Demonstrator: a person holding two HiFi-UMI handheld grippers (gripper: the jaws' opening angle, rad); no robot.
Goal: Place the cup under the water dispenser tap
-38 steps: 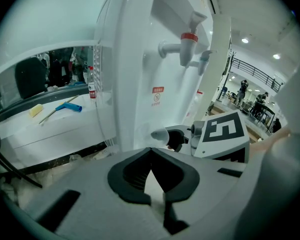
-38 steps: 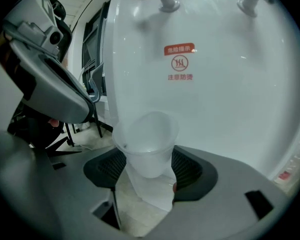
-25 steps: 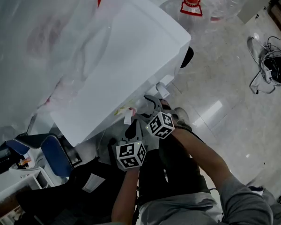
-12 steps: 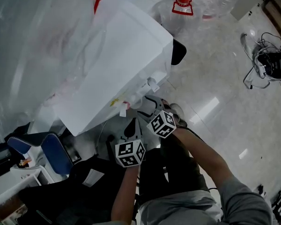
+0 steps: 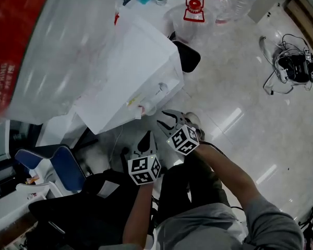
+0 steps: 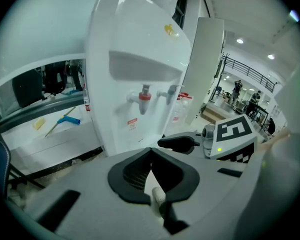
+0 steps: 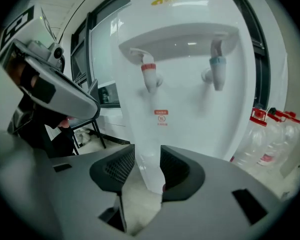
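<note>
1. Right gripper view first: the right claw (image 7: pixel 147 153) has its pads apart and they're closing. Nothing is clamped; the gap just shows the lower white body of the dispenser (image 7: pixel 190 119) behind it.
2. Left gripper view: the left claw (image 6: pixel 150 154) has its pads together, tips touching, with nothing held. The right claw's black jaw and marker cube poke in just beside it on the right.
3. From the head view, both claws sit side by side over the person's legs (image 5: pixel 193 191), aimed at the dispenser's front but not touching it.
4. The cup: honestly can't find it in any view, so no idea where it is.
5. Taps next: the red tap (image 7: pixel 149 76) is on the left and the blue tap (image 7: pixel 217 71) on the right. Both hang under the dispenser's overhang, and a small label (image 7: pixel 161 115) sits just below the red one.
6. A big clear jug (image 5: pixel 52 51) with a red label sits on top of the dispenser.
7. Left of the dispenser there's a table (image 6: pixel 45 144) with a blue tool (image 6: pixel 66 120) and a yellow bit (image 6: pixel 38 124) on it.
8. Farther off, red-capped bottles (image 7: pixel 270 134) stand on the floor to the dispenser's right. There's also a blue chair (image 5: pixel 62 165) to the person's left, and cables (image 5: pixel 289 66) well apart across the floor.
</note>
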